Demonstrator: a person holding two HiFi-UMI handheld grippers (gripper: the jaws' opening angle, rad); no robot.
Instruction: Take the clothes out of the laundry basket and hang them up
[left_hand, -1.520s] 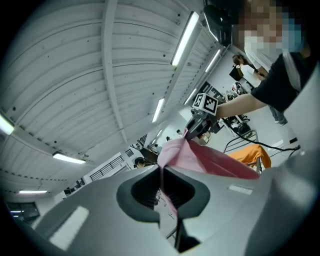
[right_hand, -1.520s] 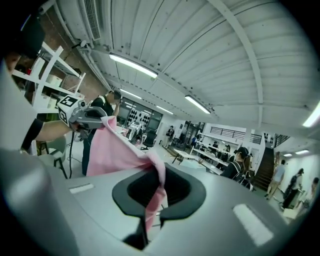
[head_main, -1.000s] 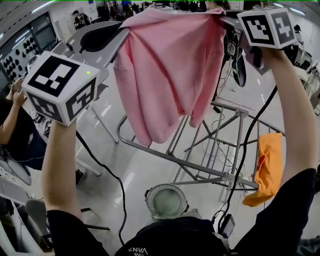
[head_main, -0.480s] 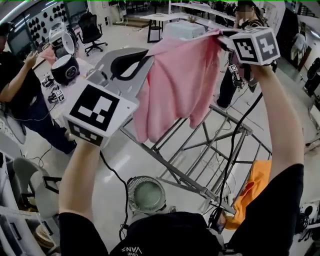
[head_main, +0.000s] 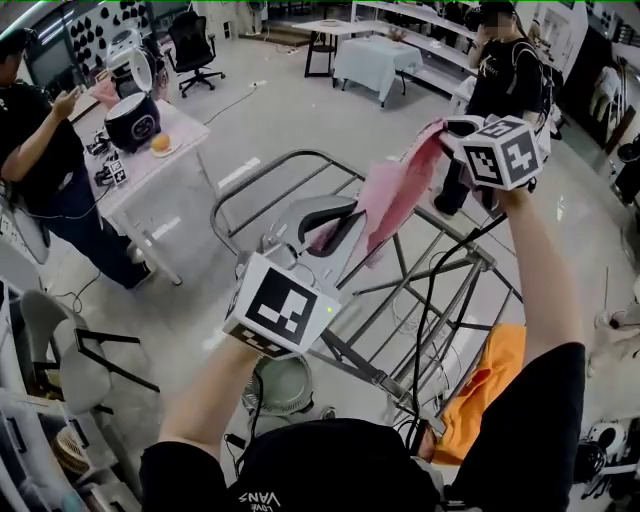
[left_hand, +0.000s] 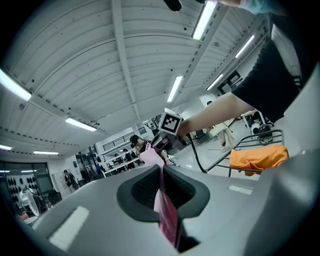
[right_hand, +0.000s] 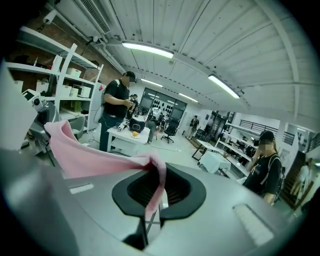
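Observation:
A pink garment (head_main: 400, 190) is stretched between my two grippers above a grey metal drying rack (head_main: 395, 290). My left gripper (head_main: 335, 215) is shut on one edge of it; in the left gripper view the pink cloth (left_hand: 167, 212) runs pinched through the jaws of that gripper (left_hand: 161, 169). My right gripper (head_main: 447, 128), further back and to the right, is shut on the other edge, and the pink cloth (right_hand: 90, 155) trails leftward from its jaws (right_hand: 156, 174). An orange garment (head_main: 490, 380) hangs on the rack's near right side. No laundry basket is in view.
A round fan (head_main: 283, 383) stands on the floor under the rack. One person (head_main: 40, 150) stands at a white table (head_main: 150, 165) on the left, and another (head_main: 500, 65) behind the rack. A chair (head_main: 60, 360) is at the lower left.
Both grippers have come down from overhead with the pink garment. It hung wide and loose before; now it is drawn into a narrow band just over the rack.

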